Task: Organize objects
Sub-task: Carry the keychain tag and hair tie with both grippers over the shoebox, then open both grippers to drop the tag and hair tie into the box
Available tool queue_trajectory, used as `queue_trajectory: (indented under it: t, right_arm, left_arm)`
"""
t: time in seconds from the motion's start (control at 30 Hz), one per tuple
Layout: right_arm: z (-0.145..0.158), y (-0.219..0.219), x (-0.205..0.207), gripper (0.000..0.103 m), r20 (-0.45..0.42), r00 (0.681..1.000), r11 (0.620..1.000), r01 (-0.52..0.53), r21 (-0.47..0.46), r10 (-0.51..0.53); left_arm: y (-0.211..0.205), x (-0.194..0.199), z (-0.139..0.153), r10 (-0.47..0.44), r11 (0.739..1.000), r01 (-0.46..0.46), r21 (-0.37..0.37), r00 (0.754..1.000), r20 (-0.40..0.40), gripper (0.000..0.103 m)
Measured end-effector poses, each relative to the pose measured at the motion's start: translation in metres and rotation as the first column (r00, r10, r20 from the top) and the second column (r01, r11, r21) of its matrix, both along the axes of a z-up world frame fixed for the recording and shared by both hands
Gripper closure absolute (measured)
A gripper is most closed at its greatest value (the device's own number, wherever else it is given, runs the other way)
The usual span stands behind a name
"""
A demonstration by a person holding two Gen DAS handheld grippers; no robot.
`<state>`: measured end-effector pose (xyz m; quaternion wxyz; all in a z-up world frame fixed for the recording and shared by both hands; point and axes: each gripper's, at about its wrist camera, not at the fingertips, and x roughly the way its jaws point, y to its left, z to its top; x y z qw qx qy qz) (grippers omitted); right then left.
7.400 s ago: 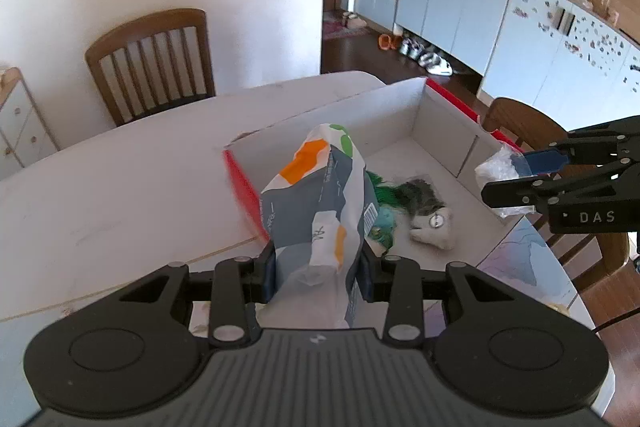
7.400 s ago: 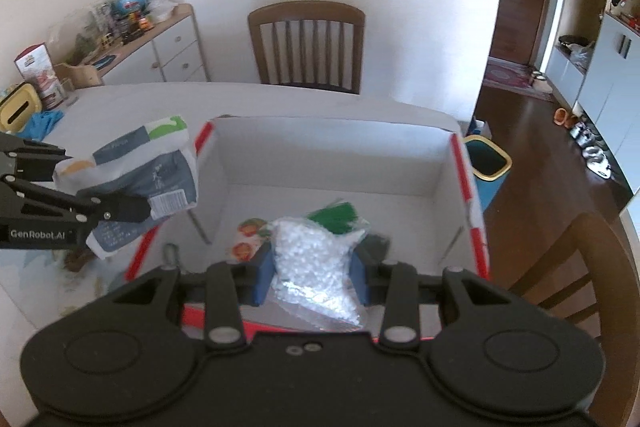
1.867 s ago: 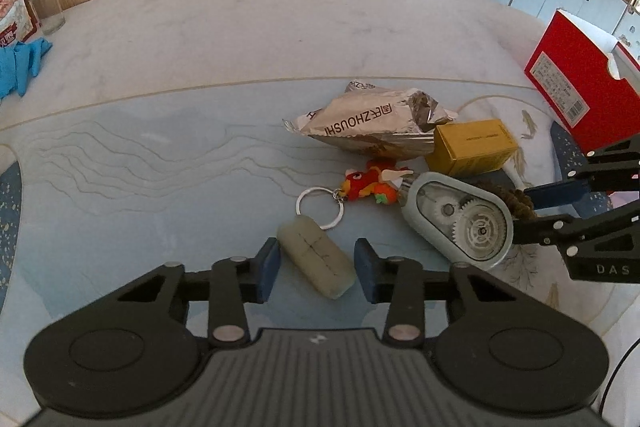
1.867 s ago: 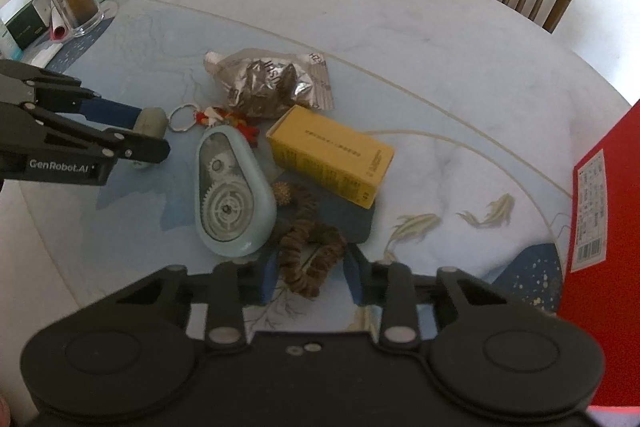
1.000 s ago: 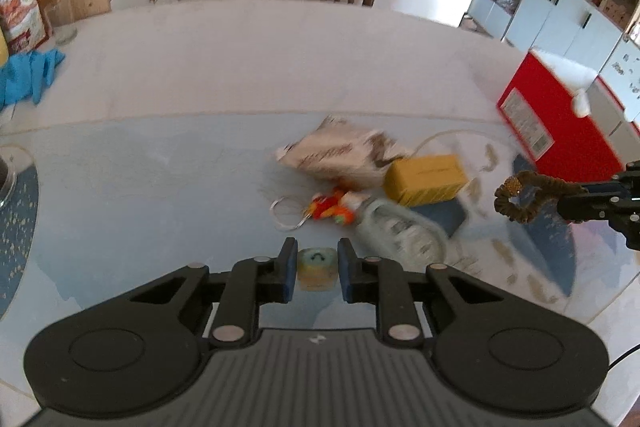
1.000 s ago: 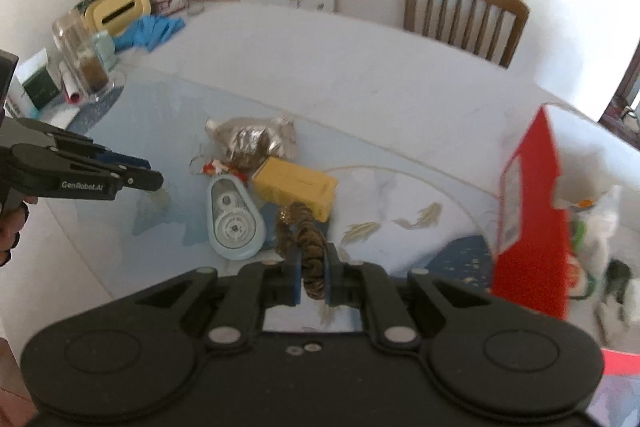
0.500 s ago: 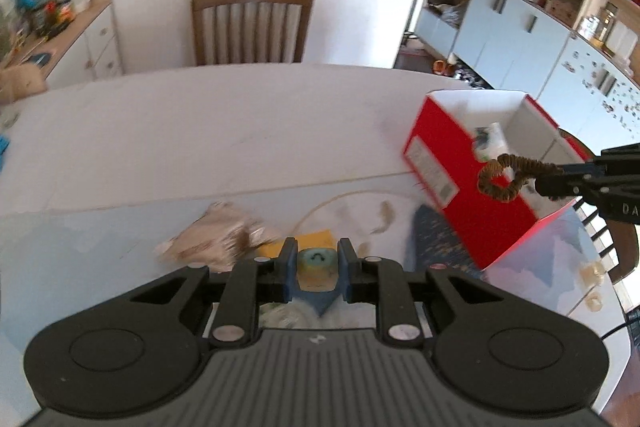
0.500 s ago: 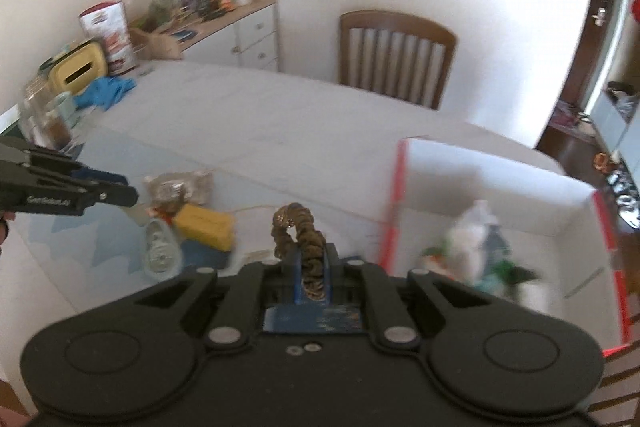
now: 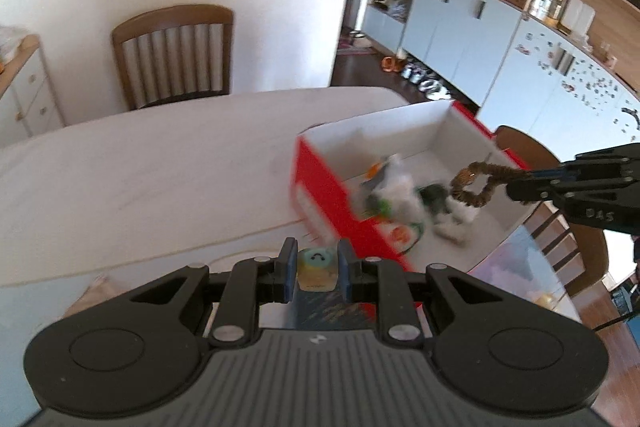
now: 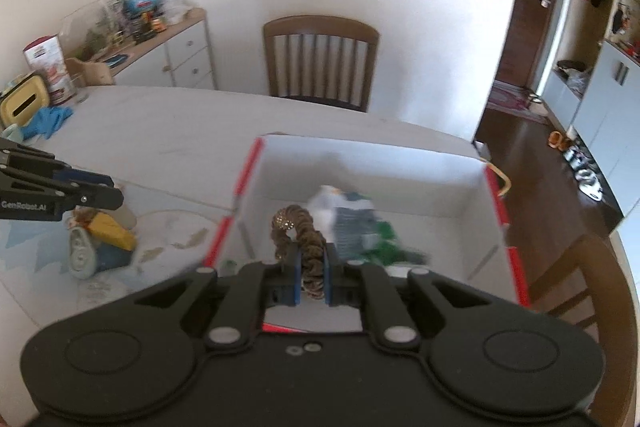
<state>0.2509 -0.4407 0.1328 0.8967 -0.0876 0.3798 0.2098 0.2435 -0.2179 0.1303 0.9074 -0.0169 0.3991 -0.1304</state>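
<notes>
Left wrist view: left gripper (image 9: 316, 273) clamped on a small pale eraser (image 9: 317, 270), a blue smiley on its end facing the camera. It is held above the table (image 9: 160, 179), just short of the red box (image 9: 320, 195). Box interior white; a blurred heap of bags and a plush toy (image 9: 408, 199) lies inside. Right gripper (image 9: 516, 189) enters from the right, pinching a brown scrunchie (image 9: 476, 187) over the box.

Right wrist view: right gripper (image 10: 311, 281) closed tight on the scrunchie (image 10: 300, 231), loop standing up above the box (image 10: 496, 211) near its left wall. Left gripper (image 10: 108, 195) at left, over a yellow carton (image 10: 110, 229) and tape dispenser (image 10: 82, 255) on the table (image 10: 168, 131).
</notes>
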Motion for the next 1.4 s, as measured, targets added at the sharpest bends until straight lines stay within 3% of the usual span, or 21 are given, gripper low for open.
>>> queue_trajectory:
  t: [0.3, 0.67, 1.0, 1.4]
  right_arm:
    - [-0.014, -0.046, 0.023, 0.094, -0.023, 0.998, 0.999, 0.05, -0.014, -0.051]
    - [-0.038, -0.076, 0.049, 0.094, -0.069, 0.996, 0.998, 0.06, -0.03, -0.062]
    - [-0.061, -0.085, 0.071, 0.094, -0.11, 0.992, 0.997, 0.055, -0.05, -0.061]
    - [-0.078, -0.078, 0.08, 0.094, -0.135, 0.991, 0.997, -0.023, -0.079, 0.012]
  left_arm:
    - [-0.08, 0.026, 0.006, -0.109, 0.994, 0.109, 0.016, 0.994, 0.017, 0.082]
    - [-0.152, 0.054, -0.023, -0.182, 0.982, 0.184, 0.039, 0.982, -0.05, 0.082]
    - [-0.182, 0.081, -0.063, -0.176, 0.978, 0.191, 0.081, 0.971, -0.161, 0.082]
    - [-0.185, 0.107, -0.096, -0.135, 0.98, 0.173, 0.104, 0.944, -0.3, 0.082]
